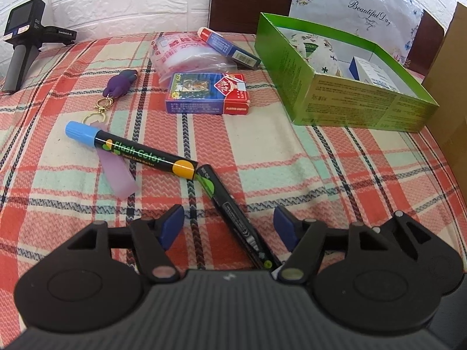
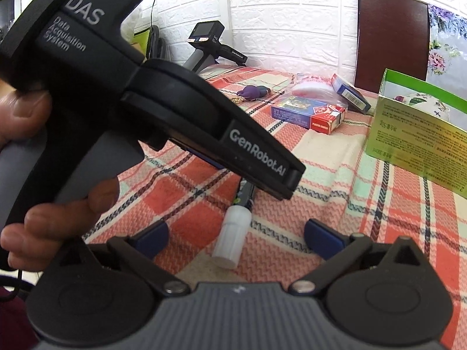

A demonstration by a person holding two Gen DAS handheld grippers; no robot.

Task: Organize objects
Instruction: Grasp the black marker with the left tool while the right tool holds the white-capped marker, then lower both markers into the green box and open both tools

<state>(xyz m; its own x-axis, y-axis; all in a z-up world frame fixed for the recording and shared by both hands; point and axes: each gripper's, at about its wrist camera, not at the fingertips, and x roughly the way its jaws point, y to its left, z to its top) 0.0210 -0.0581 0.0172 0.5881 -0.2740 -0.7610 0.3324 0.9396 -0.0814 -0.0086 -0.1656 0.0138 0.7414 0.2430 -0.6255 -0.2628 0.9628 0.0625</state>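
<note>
My left gripper [image 1: 229,218] is open, its jaws on either side of a black marker with a green band [image 1: 230,204] lying on the plaid cloth. A blue-capped Flash Color marker [image 1: 131,150] lies to its left over a purple strap. A card box [image 1: 207,93], a purple keychain [image 1: 121,83], a plastic bag [image 1: 186,49] and a blue-white box [image 1: 227,46] lie beyond. A green open box [image 1: 350,73] stands at right. My right gripper [image 2: 236,233] is open around the white cap [image 2: 232,239] of the black marker; the left gripper's body [image 2: 175,110] hangs above it.
A third handheld gripper device [image 1: 23,43] stands at the cloth's far left by the white brick wall. A cardboard box [image 1: 449,87] stands right of the green box. A dark chair back [image 2: 391,35] and floral fabric are behind.
</note>
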